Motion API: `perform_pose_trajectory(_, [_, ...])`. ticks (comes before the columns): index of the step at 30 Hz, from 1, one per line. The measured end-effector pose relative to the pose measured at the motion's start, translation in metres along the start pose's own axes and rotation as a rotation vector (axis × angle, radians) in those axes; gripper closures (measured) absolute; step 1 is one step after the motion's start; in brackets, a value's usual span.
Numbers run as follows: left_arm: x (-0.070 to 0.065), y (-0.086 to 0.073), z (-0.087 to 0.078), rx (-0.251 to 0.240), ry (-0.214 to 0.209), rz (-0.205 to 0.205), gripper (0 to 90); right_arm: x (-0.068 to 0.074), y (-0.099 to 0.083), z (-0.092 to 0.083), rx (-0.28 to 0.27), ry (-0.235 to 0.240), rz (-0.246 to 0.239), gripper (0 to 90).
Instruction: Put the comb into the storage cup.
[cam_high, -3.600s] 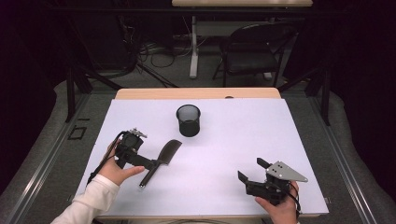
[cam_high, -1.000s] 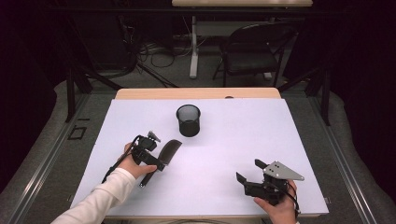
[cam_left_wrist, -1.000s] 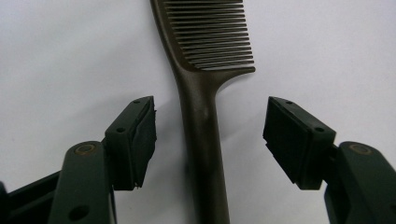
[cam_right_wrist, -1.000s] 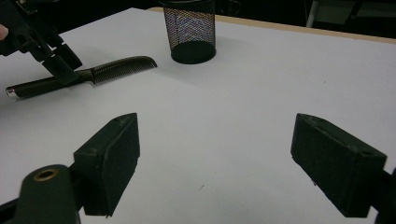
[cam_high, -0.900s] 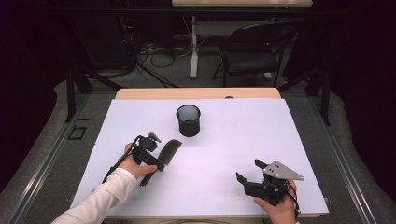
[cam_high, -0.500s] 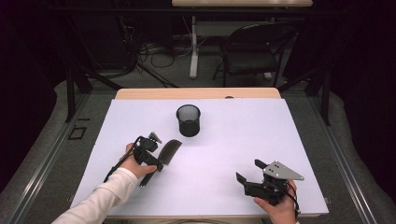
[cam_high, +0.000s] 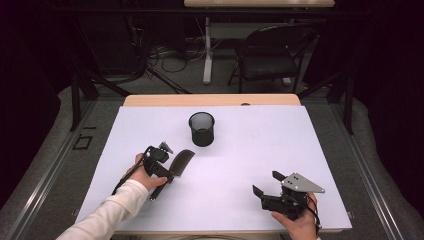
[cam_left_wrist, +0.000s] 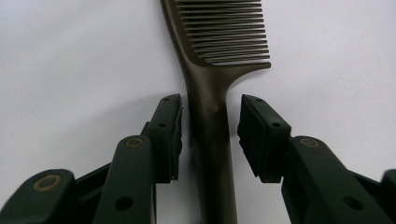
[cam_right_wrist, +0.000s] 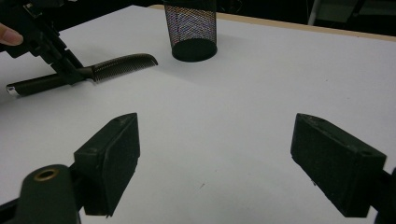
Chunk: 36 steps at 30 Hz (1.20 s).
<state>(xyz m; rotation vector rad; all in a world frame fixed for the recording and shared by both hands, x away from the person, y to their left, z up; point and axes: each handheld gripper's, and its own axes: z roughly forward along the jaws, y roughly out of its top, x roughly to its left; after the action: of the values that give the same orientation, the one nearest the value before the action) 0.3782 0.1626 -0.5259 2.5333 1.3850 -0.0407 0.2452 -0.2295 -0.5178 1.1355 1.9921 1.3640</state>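
The comb (cam_left_wrist: 212, 93) is lying flat on the white tabletop (cam_high: 250, 150), at the person's left side, with its toothed end pointing toward the black mesh cup (cam_high: 201, 128) standing near the middle. The left gripper (cam_left_wrist: 209, 130) is sitting right over the comb's handle, just below where the teeth begin. Its jaws are straddling the handle, one on each side, and they have just been closing in on it. They are now standing narrow, with a thin gap still showing between each pad and the handle, so the comb is lying between them and not yet being pinched. The left hand (cam_high: 145, 175) is resting by the comb. Well apart, at the near right corner, the right gripper (cam_right_wrist: 215, 158) is hovering with its jaws standing wide and nothing between them.
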Motion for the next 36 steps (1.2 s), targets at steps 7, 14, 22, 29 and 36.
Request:
perform_pose_trajectory(7, [-0.0008,0.0001,0.0002,0.002,0.01,0.01,60.0,-0.0001,0.0,0.0,0.004,-0.001,0.0,15.6])
perform_pose_trajectory(14, [-0.0016,-0.0002,0.0002,-0.001,0.026,0.012,62.8,-0.0002,0.0,0.0001,0.007,0.001,-0.001,15.6])
perform_pose_trajectory(22, [-0.0022,-0.0008,-0.0004,0.007,0.022,0.007,66.0,-0.0007,-0.0004,0.0007,0.002,0.002,-0.002,15.6])
perform_pose_trajectory(29, [-0.0032,-0.0019,-0.0006,0.011,0.025,0.005,66.3,-0.0005,-0.0005,0.0007,0.007,0.003,0.0,15.6])
perform_pose_trajectory(36, [-0.0048,-0.002,-0.0003,0.01,0.043,-0.004,68.4,-0.0003,-0.0005,0.0008,0.009,0.002,0.001,15.7])
